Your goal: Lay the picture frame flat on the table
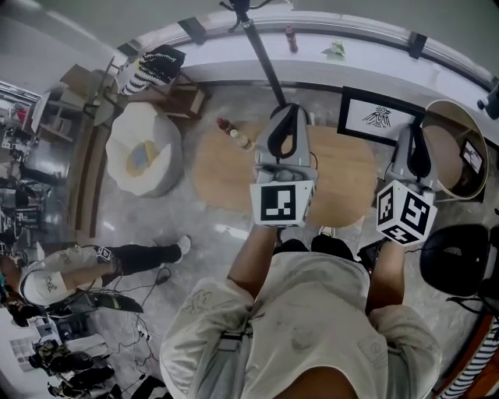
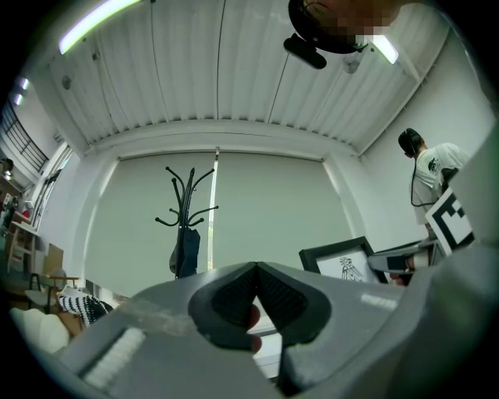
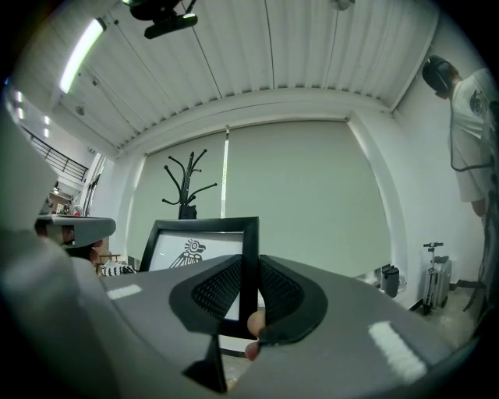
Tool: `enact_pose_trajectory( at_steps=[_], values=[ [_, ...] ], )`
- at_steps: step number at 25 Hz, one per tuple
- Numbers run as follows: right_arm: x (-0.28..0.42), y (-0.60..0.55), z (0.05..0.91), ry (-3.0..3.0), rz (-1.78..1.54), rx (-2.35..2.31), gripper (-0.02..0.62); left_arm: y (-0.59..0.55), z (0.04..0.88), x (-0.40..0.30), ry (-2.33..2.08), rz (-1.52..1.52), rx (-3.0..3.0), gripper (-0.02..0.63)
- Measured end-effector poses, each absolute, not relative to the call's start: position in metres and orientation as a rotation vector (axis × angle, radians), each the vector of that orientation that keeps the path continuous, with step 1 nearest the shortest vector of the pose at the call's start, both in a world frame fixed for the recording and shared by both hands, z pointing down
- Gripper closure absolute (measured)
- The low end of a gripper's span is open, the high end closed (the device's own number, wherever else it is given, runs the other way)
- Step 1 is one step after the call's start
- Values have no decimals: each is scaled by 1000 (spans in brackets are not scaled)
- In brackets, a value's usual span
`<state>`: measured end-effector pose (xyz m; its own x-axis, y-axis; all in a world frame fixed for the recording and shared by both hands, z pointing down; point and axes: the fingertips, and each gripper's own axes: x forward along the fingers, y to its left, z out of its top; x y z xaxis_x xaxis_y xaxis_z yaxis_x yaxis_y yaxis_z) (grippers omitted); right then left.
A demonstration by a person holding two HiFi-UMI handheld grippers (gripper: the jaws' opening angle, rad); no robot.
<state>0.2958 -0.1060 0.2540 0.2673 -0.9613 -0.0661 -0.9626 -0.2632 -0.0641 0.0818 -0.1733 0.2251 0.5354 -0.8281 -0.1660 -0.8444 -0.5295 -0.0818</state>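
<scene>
bottle [image 1: 236, 134] on table [image 1: 222, 178], picture frame [image 1: 380, 117] right

We see a white ribbed ceiling [image 2: 234, 78] with a long light strip [image 2: 97, 21] along its left side. Below it, pale blinds [image 2: 265, 210] cover the far wall, and a black coat stand [image 2: 185, 218] rises before them. The floor [image 1: 195, 234] is glossy grey stone, perhaps marble. On it sit a white beanbag [image 1: 144, 148] and, at the far right, a black chair [image 1: 460, 261].

White beanbag [image 1: 144, 148] near a striped cushion [image 1: 152, 66], small red-capped bottle [image 1: 234, 134], black coat stand [image 2: 185, 222] by the blind [image 2: 273, 210].
</scene>
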Motion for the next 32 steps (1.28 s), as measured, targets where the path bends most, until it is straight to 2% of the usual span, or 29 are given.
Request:
enact_pose_trajectory(
  at_steps=[18, 32],
  values=[
    [295, -207, 300, 1948, -107, -2433, 525, -264, 270, 77, 1528, 94, -2599, 601],
    [273, -306, 378, 2007, -316, -2509, 525, -360, 322, 48, 1606, 74, -2631, 601]
  ],
)
